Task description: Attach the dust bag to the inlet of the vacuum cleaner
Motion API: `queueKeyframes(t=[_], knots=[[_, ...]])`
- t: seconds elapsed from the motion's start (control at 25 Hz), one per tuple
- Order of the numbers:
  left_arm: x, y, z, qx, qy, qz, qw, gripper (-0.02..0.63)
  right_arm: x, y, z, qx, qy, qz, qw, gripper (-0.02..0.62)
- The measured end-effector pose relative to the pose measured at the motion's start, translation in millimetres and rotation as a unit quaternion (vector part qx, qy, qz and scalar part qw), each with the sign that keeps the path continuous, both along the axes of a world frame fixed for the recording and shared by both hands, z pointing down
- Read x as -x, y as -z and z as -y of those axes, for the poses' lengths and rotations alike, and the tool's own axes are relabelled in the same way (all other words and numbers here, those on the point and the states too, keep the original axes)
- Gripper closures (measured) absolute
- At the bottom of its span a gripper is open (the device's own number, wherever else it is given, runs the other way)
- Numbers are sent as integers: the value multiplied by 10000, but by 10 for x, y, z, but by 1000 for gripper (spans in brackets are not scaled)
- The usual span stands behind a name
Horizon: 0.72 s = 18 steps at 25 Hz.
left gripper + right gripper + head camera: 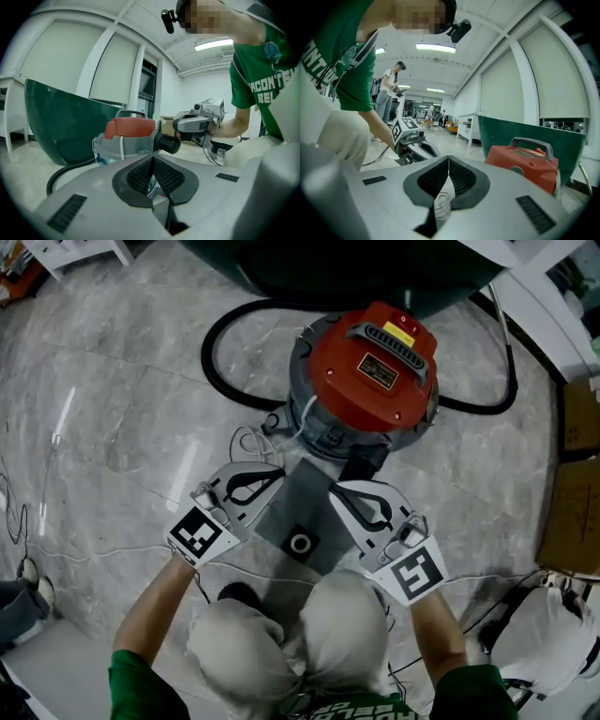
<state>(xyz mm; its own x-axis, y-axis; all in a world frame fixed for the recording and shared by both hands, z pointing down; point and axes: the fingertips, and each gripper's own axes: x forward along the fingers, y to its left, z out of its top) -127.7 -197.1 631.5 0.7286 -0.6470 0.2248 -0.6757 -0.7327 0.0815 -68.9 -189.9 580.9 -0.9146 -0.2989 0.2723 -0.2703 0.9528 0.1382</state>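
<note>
We hold the dust bag (305,507) between the two grippers, low over the floor (112,409) and just in front of the vacuum cleaner (370,367). The left gripper (279,475) has its jaws fully together on the bag's left edge. The right gripper (335,489) is likewise closed on the opposite edge; in its own view the pads meet at the tip with only a thin pale strip showing below them. The bag hangs as a flat grey sheet between us, its round collar opening (300,543) facing up and toward us. The inlet (167,143), a black ribbed stub on the side of the grey drum, shows clearly in the left gripper view and sits near the bag's far edge. Judgement: the bag is light and limp, so it will sag or fold if we let the span slacken. The area around the collar looks like the one stiff part. We expect to want our hold close on either side of that collar, so the opening keeps its shape when it is pressed over the stub. The fabric may tear if pulled askew.
</note>
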Motion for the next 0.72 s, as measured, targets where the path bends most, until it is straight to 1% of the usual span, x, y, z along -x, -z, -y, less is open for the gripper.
queueKeyframes(t=[0.12,0.24,0.44,0.64,0.72], knots=[[-160,-102,2,20,-156,-107,9998,603,-132,-116,-46,6,-140,-41,9999,586],[-324,-197,-22,-72,-395,-119,9991,603,-247,-244,-85,-3,-262,60,9996,586],[-554,-439,-116,-41,-678,-169,9975,603,-461,-560,-158,500,-385,383,9973,586],[-682,-703,-239,-9,-820,-167,9965,603,-537,-923,-265,466,-470,399,9970,586],[-724,-799,-308,0,-879,-150,9960,603,-561,-1046,-351,552,-525,450,9961,586]])
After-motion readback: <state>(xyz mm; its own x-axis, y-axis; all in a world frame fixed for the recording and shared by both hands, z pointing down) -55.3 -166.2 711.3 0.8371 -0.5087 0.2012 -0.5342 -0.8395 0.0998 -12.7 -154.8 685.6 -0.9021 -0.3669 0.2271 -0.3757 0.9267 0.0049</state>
